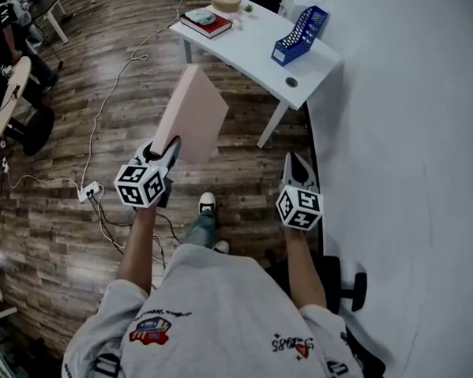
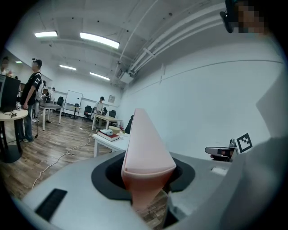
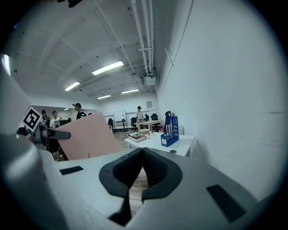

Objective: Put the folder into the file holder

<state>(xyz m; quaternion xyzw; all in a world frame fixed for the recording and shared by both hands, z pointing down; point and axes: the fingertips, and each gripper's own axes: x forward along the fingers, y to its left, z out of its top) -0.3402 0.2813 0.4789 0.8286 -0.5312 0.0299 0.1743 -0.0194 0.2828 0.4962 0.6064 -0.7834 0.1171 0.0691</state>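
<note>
We find the left gripper (image 1: 170, 150) clamped on the lower end of the pink folder (image 1: 191, 115), jaws held apart by its thickness. The folder is carried tilted in the air above the wood floor (image 1: 56, 225), short of the white table (image 1: 249, 45). The right gripper (image 1: 299, 169) is closed and empty. The blue file holder (image 1: 299, 35) stands on that table. We judge the folder light, stiff and smooth, liable to pivot from an end grip. A hold near the spine would steady it.

Ceiling strip lights (image 2: 99, 40) at eleven o'clock give even, cool light and faint shadows. The head view is dimmer, its corners dark. Both gripper views bulge fisheye; the folder (image 2: 146, 148) blurs at its near end.
</note>
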